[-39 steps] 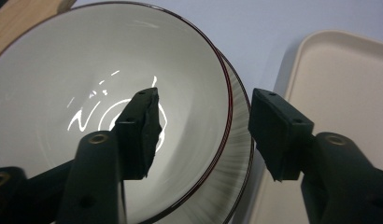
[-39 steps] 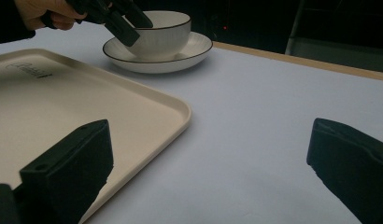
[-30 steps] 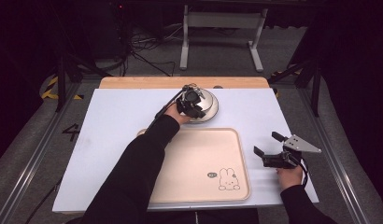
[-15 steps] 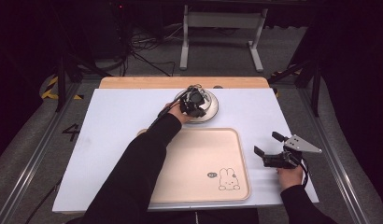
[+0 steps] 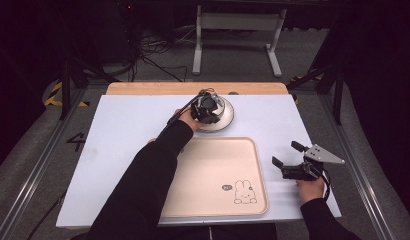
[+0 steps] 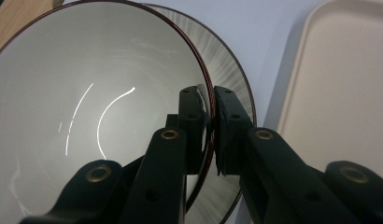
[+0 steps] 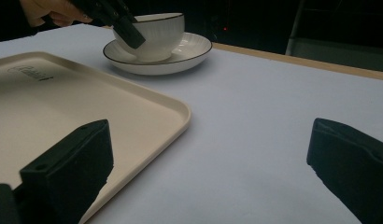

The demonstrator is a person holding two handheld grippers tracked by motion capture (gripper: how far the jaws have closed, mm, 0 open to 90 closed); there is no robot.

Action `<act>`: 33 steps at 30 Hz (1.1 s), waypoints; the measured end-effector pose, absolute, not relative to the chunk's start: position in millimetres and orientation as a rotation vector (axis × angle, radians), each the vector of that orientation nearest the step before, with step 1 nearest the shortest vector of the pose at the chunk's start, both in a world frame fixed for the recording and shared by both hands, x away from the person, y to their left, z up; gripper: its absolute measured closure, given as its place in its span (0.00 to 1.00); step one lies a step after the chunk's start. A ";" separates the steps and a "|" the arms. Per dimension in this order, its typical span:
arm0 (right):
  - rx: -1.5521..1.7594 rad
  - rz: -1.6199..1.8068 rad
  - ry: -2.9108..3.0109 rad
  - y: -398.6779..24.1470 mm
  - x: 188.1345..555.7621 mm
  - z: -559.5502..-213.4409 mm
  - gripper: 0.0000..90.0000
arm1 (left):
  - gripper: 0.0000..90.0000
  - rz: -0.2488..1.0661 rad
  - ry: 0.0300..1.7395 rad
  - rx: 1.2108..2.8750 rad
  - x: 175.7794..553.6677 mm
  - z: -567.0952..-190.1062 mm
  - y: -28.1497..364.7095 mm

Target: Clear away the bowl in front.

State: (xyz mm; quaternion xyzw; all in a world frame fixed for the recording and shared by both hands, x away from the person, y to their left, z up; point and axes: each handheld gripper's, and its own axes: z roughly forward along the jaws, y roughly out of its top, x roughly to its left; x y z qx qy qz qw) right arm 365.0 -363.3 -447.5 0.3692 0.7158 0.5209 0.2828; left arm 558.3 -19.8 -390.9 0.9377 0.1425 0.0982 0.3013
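A white bowl with a dark rim stands on a matching saucer at the far middle of the table. My left gripper is shut on the bowl's rim, with one pad inside and one outside the wall. From above, the left gripper covers most of the bowl on the saucer. The right gripper view shows the bowl upright on the saucer. My right gripper rests open on the table, right of the beige tray, with nothing between its jaws.
The beige tray, printed with a small rabbit, lies bare at the table's near middle. A white mat covers the table, and a wooden strip runs along the far edge. A metal stand and cables are on the floor beyond.
The left gripper has shifted only slightly at the bowl's rim. The right hand and its gripper have kept still.
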 end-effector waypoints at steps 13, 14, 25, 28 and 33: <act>0.988 1.397 1.919 -363.7 365.2 -447.5 0.01 | 0.92 0.233 0.376 2.438 550.4 -371.7 -7.5; 0.988 1.398 1.919 -363.7 365.2 -447.5 0.01 | 0.92 0.231 0.373 2.435 549.7 -370.9 -6.9; 0.985 1.395 1.920 -363.7 365.3 -447.6 0.01 | 0.92 0.181 0.306 2.398 529.7 -355.6 0.2; 0.981 1.392 1.926 -363.0 365.2 -447.6 0.01 | 0.92 0.182 0.301 2.394 524.1 -352.1 2.4; 0.981 1.391 1.926 -362.8 365.3 -447.7 0.01 | 0.92 0.185 0.272 2.385 511.4 -342.0 10.0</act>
